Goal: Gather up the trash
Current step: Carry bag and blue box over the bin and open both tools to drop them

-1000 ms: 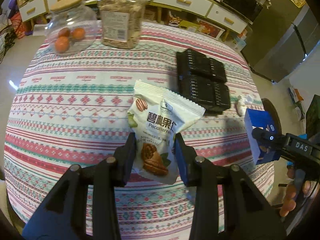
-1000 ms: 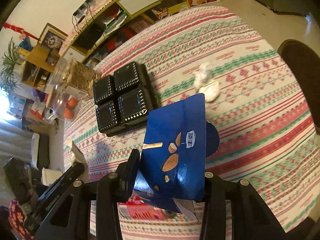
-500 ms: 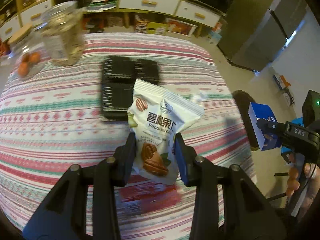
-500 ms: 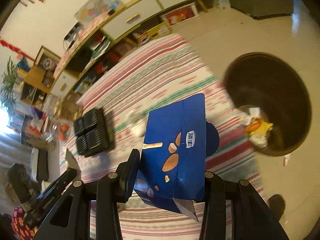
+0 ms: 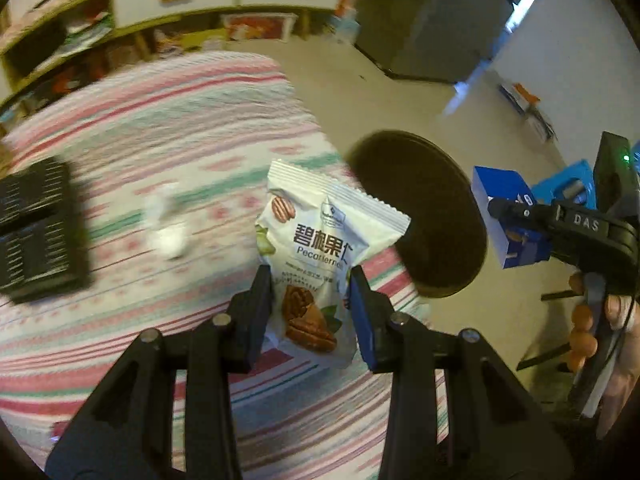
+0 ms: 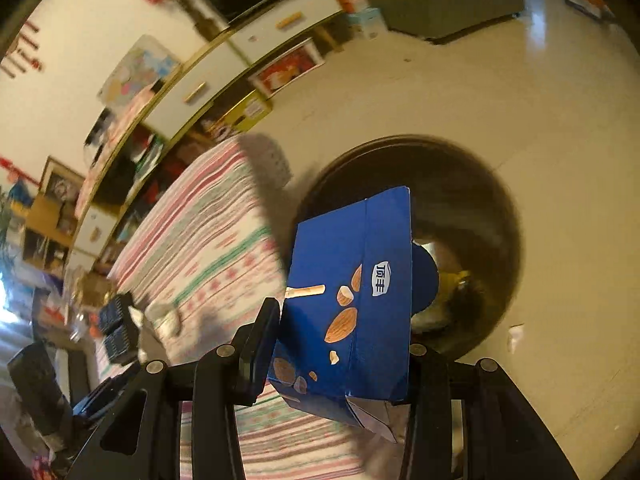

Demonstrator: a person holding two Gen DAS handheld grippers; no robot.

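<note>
**Carrying two pieces of trash toward the floor bin**

Holding the blue carton (image 6: 352, 304) between narrow, clamped jaws, your right gripper (image 6: 340, 340) has it directly over the mouth of the dark round bin (image 6: 500, 216) on the floor beside the table (image 6: 208, 248). Your left gripper (image 5: 312, 300) pinches the lower part of the white pecan packet (image 5: 320, 248), jaws closed on it, above the table edge and short of the bin.

Risks, as judged from this position: the packet sits over the tablecloth border, so releasing it here would likely drop it on the table or floor instead of in the bin. The carton's torn bottom flap hangs loose and could snag a jaw on release. A scrap of white paper (image 6: 514, 334) already lies on the floor just outside the rim, which suggests misses are easy. A crumpled white tissue (image 5: 168, 232) remains on the table near the black tray (image 5: 36, 232).

Legible writing: the packet reads "碧根果仁" with "Pecan" beneath, partly cut off. The carton carries a white badge reading "顶丰". Seen from the left wrist, the right gripper's body bears "DAS".
</note>
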